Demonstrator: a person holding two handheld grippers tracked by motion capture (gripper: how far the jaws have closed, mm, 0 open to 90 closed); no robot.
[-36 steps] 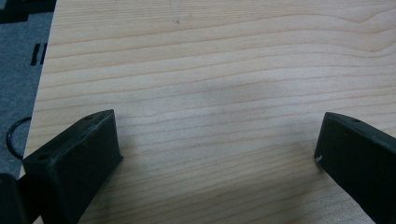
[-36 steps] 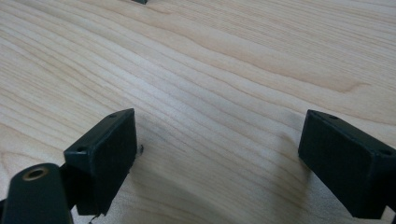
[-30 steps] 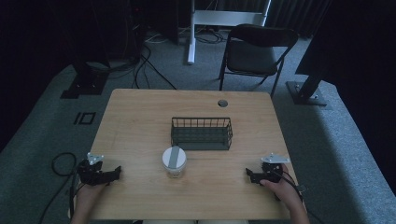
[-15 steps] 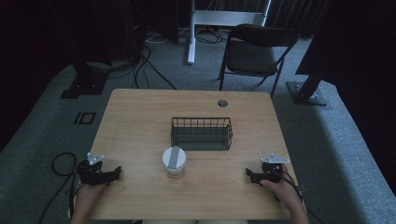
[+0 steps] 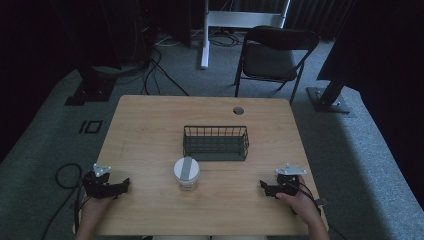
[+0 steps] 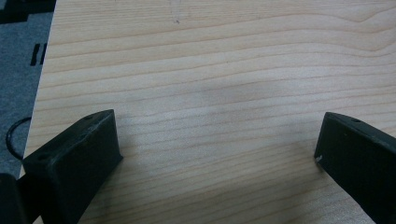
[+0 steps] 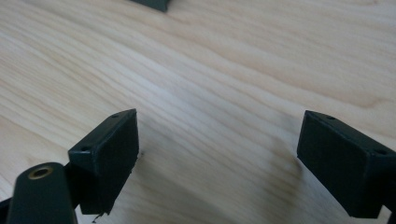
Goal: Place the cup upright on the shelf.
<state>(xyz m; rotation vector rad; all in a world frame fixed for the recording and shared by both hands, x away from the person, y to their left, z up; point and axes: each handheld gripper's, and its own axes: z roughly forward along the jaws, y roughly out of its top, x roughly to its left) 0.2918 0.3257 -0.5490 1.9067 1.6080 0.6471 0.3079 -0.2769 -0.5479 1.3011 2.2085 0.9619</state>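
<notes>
One wire basket (image 5: 216, 143) stands at the desk's (image 5: 145, 125) middle, and one white jar (image 5: 186, 173) sits towards the near edge. Two grippers — the left gripper (image 5: 121, 185) at the near left corner, the right gripper (image 5: 263, 187) at the near right. One folding chair (image 5: 272, 55) stands beyond the far edge.

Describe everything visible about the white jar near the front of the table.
The white jar stands upright on the wooden table, just in front of the wire basket and apart from it. Its round white lid carries a grey strip across the top; the body below looks pale or clear. Nothing touches it; both grippers rest off to its sides.
</notes>
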